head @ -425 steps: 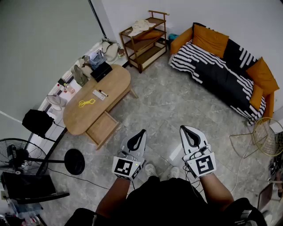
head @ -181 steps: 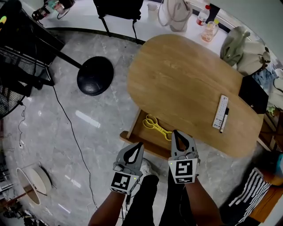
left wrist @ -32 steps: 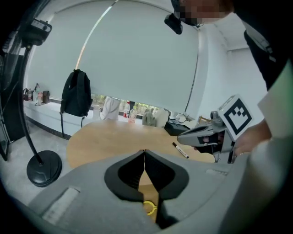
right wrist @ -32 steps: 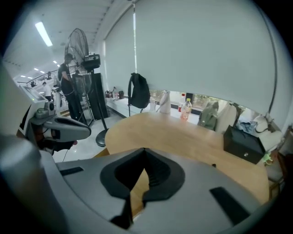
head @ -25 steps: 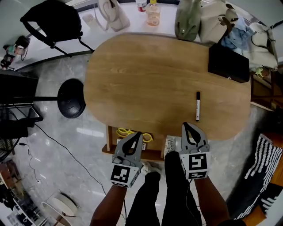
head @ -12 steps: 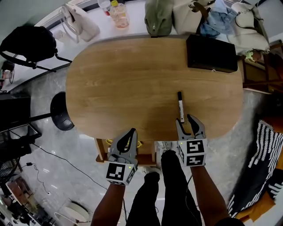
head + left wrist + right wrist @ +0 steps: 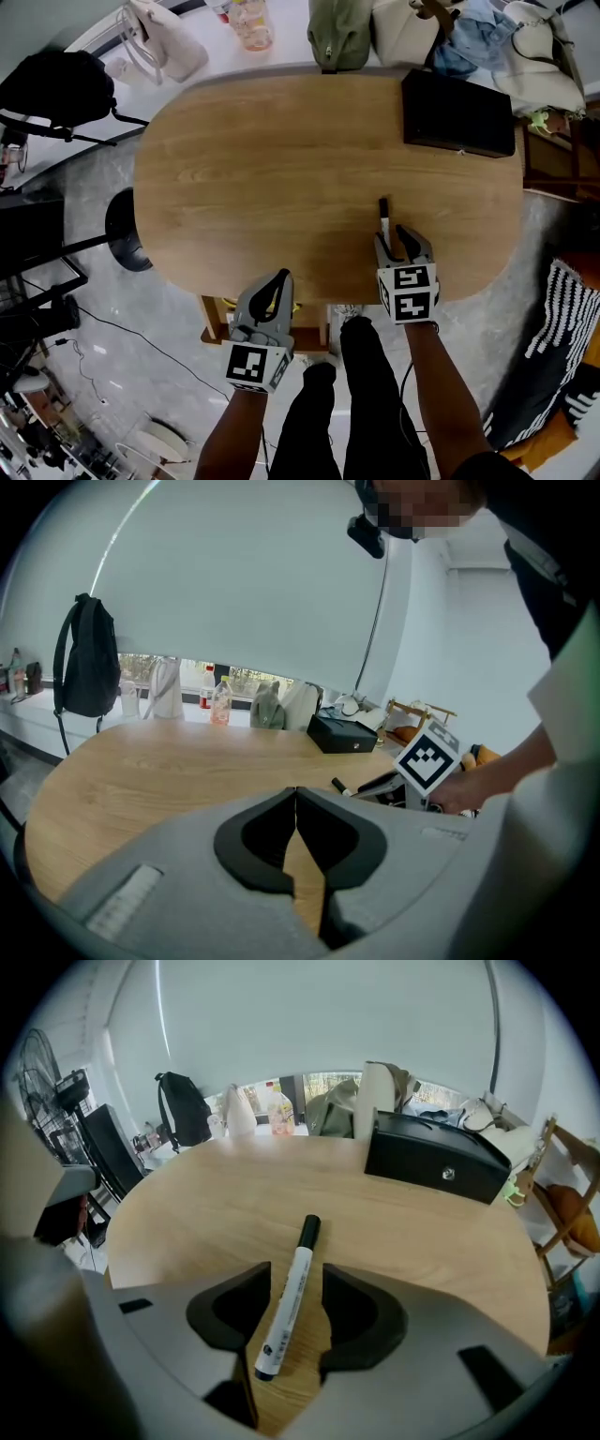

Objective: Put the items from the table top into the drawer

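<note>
Oval light-wood worktop [image 7: 281, 169] is filling most of the head view, its long near edge lying toward the person. A wooden drawer [image 7: 212, 323] is standing pulled out below that near edge, left of the person's legs. Most of its inside is hidden behind the left tool.

Black rectangular box [image 7: 457, 112] is sitting flat at the far right of the worktop, well apart from both tools. Bags and bottles are lining the white ledge beyond the far edge.

Left hand-held gripper [image 7: 279, 279] is hovering over the open drawer, just off the worktop's near edge. Its own view is showing the two dark pads meeting along a single seam, nothing between them.

Right hand-held gripper [image 7: 401, 246] is tilting down onto the worktop near the right end of the near edge. Its jaws have just been opening and are now standing apart at a moderate width. Neither pad is pressing on anything.

White marker pen with a black cap [image 7: 289, 1299] is lying flat on the worktop in the gap between the right jaws. Its capped end is pointing away toward the black box, and its butt end is reaching back between the pads. It is not in the drawer.
</note>
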